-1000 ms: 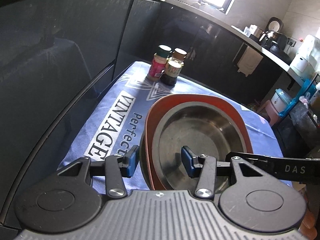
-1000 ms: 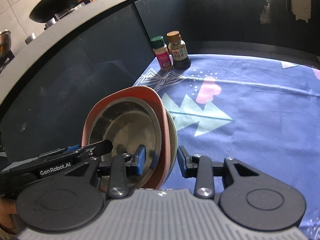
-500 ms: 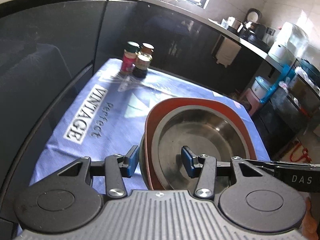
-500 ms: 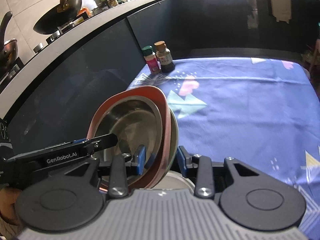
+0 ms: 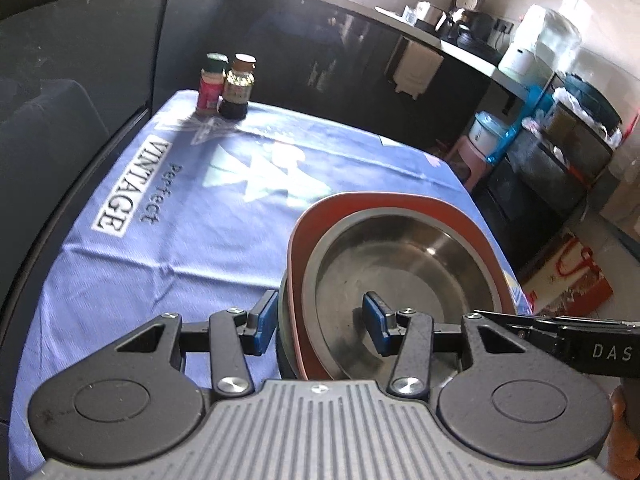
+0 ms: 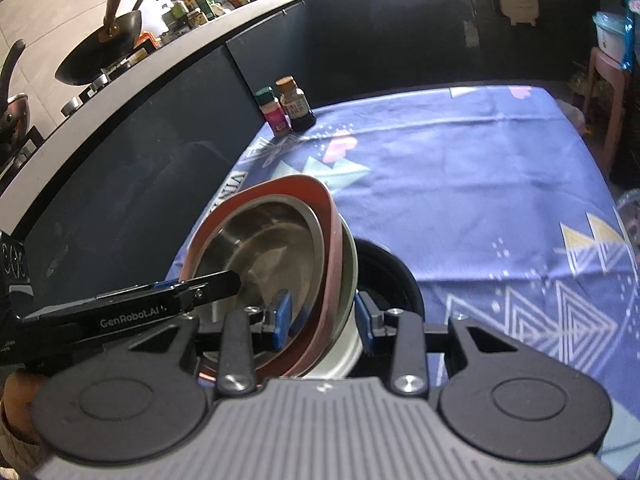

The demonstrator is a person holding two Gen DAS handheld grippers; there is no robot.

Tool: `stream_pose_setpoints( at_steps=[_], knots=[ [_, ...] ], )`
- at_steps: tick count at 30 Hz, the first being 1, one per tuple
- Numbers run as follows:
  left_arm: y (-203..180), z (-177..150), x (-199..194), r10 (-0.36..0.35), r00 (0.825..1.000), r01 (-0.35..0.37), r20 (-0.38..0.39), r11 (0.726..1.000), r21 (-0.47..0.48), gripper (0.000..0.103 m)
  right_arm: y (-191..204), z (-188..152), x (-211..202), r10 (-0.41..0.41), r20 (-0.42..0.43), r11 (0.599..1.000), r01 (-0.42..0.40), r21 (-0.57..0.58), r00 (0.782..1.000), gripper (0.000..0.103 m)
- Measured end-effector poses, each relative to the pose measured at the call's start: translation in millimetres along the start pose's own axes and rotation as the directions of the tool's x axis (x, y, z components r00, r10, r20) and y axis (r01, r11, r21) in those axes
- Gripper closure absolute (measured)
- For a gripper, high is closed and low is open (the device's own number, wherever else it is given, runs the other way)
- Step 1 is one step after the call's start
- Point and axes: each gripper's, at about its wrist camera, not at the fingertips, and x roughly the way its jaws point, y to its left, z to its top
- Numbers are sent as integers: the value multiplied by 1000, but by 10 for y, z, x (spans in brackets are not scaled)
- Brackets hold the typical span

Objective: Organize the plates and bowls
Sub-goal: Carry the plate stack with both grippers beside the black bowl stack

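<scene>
together both grippers, left (image 5: 318,326) and right (image 6: 322,320), clamp a red plate (image 5: 384,206) holding a steel bowl (image 5: 400,264).

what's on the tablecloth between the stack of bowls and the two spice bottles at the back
Nothing: in the left wrist view, only bare blue tablecloth lies between the stack of bowls and the spice bottles.

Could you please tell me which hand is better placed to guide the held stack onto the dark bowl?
Probably right: the right tongs clamp the stack just beside the dark bowl, which the left view hides.
</scene>
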Motion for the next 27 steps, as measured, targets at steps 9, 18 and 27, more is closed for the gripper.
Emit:
stream_pose_setpoints(
  at_steps=[9,18,27],
  knots=[
    [-104,-129,130,18,998,-17,-56,1000,19,60,-188,-159,71,0,-26,995,2,95,1000,70],
    [-150,-124,166,29,998,-27,-53,999,34,58,-260,-203,116,7,-26,991,-3,135,1000,69],
    [-138,-123,191,11,998,-9,-61,999,32,55,-284,-209,114,8,-24,989,-5,146,1000,68]
  ],
)
